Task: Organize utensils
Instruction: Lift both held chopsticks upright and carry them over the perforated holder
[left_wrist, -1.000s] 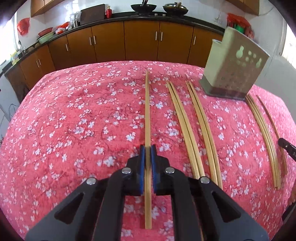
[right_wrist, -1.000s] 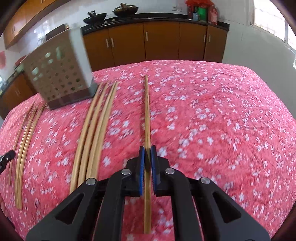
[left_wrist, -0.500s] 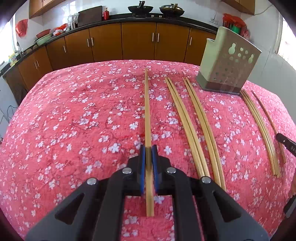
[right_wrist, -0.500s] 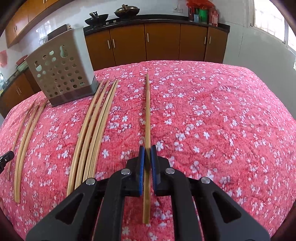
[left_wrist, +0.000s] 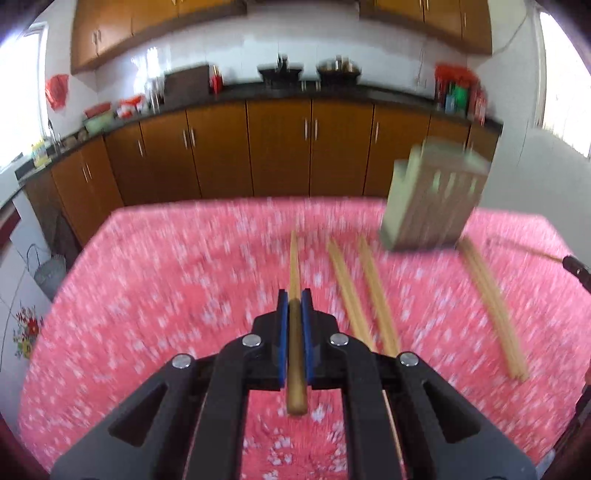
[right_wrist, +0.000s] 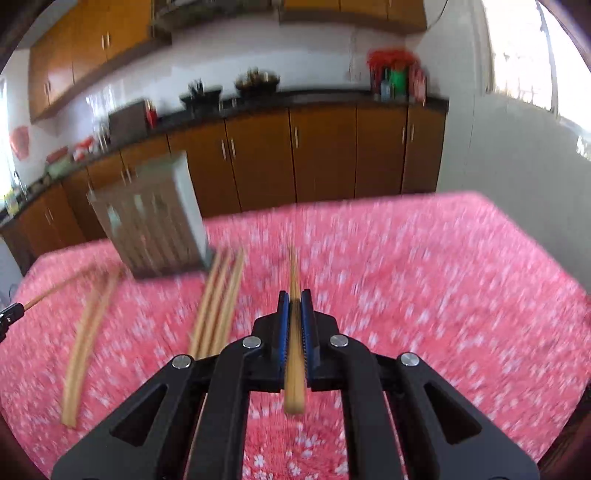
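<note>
Now shows the left hand-held gripper (left_wrist: 294, 300) raised off the red floral surface (left_wrist: 147, 295), no longer skimming low over it as a second ago. Blurs heavily from fast upward motion. Reveals far more of the kitchen cabinets than before.

Pinches one wooden chopstick (left_wrist: 294, 266) between blue pads (left_wrist: 283, 332), pressed together around it with no gap beside the wood. Points that chopstick forward, to the left of the utensil holder (left_wrist: 436, 199).

Mirrors this in the right wrist view: right hand-held gripper (right_wrist: 294, 300) likewise lifted, likewise clamped tight on a single chopstick (right_wrist: 293, 269), this one to the right of the utensil holder (right_wrist: 155, 218).

Leaves loose chopsticks (left_wrist: 354, 295) lying flat left of the holder's base, and another bunch (left_wrist: 491, 295) running from its right corner.

Suggests pickup is finished for both held sticks and carrying has begun, probably toward the holder's open top. Cannot tell through the blur whether the holder already contains anything.
</note>
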